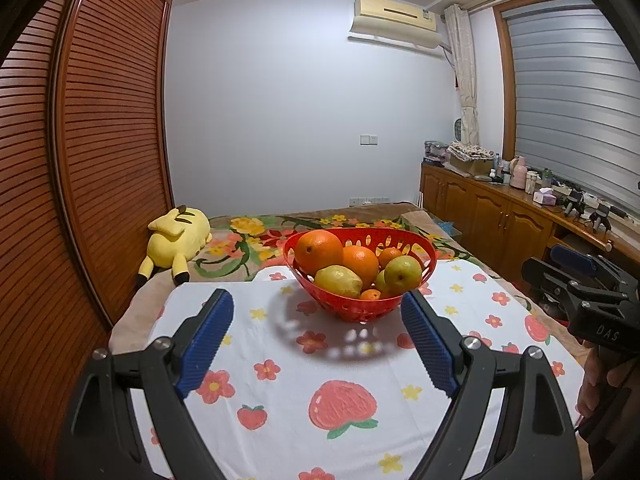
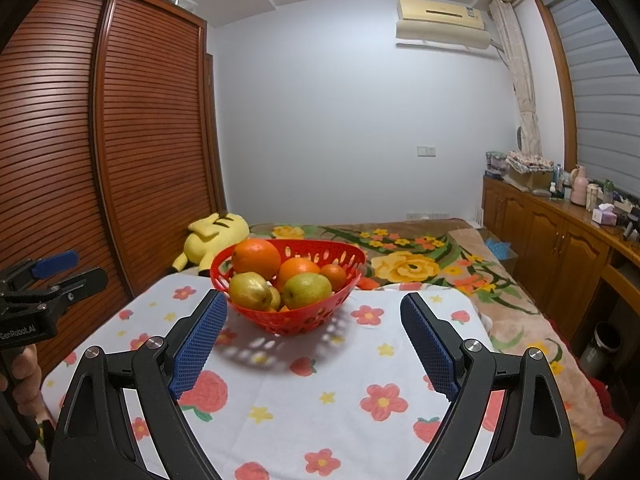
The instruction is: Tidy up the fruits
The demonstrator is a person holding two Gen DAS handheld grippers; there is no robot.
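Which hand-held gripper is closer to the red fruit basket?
Roughly level. The left hand-held gripper has the red fruit basket ahead, slightly right; the right hand-held gripper has it ahead-left.

The basket (image 1: 362,312) stands on the cloth (image 1: 280,360) covering the bed's near end, with oranges (image 1: 319,250) and pears (image 1: 338,280) in it. Behind the basket to its left lies a plush toy (image 1: 176,238); the cabinet (image 1: 492,216) stands well to its right.

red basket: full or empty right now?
Full. The red basket sits upright on the flowered cloth, piled with oranges and pears up past its rim. No fruit lies on the cloth.
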